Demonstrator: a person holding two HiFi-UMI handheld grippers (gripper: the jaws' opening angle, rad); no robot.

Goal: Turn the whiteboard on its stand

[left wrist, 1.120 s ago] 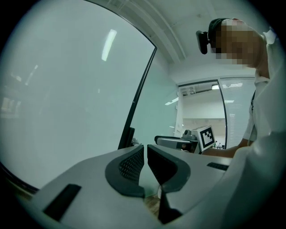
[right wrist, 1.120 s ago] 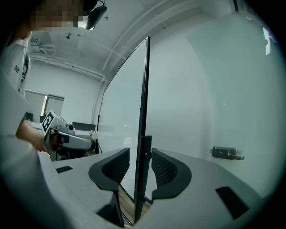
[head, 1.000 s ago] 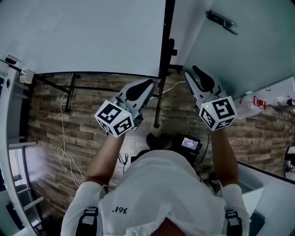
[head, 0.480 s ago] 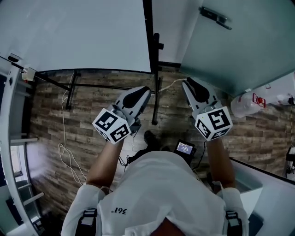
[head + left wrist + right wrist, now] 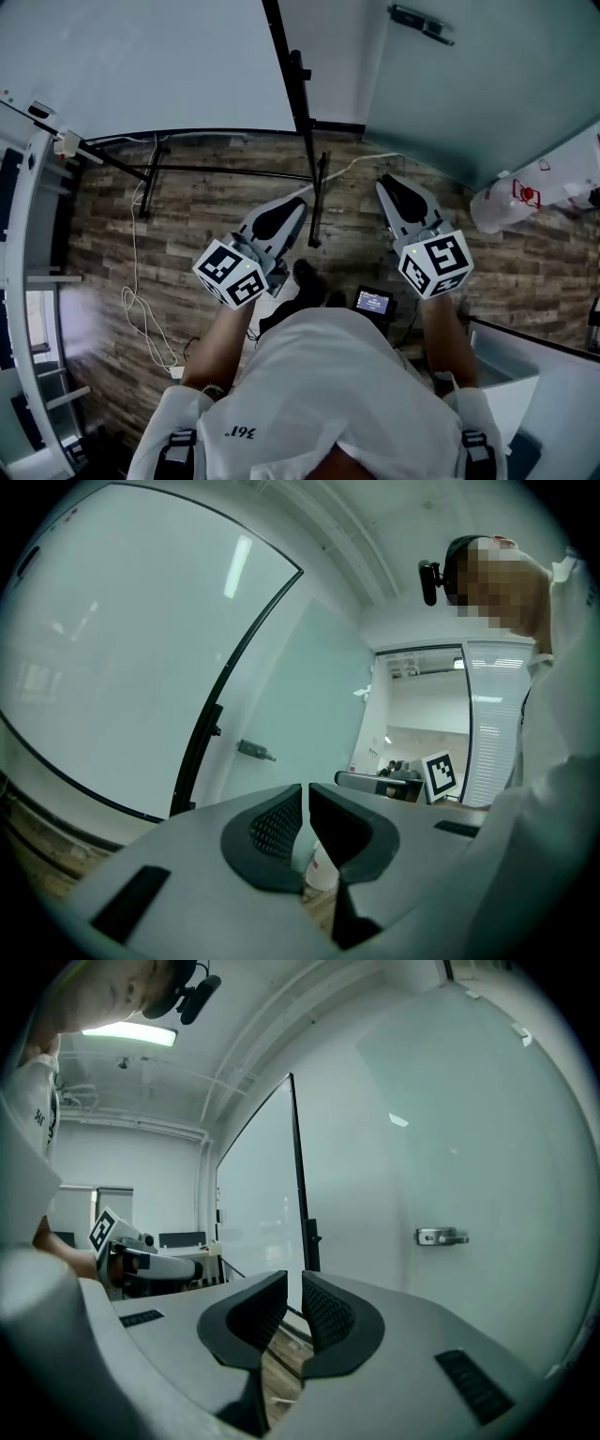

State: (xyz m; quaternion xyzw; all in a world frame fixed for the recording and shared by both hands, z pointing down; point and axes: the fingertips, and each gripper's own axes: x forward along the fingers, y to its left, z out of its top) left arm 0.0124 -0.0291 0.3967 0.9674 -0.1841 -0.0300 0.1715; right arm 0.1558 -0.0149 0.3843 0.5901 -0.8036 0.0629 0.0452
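**Whiteboard ahead and to the left, both tools empty**
The whiteboard [image 5: 141,66] stands upright, with its black side edge [image 5: 286,56] nearest the left tool [image 5: 296,203], whose jaws are together. The right tool [image 5: 386,185] has just been closing, and a narrow gap remains.

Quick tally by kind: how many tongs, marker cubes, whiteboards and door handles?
Tongs: 2 (left tongs; right tongs, jaws just been closing, nothing between them)
Marker cubes: 2
Whiteboard: 1
Door handle: 1
Total: 6
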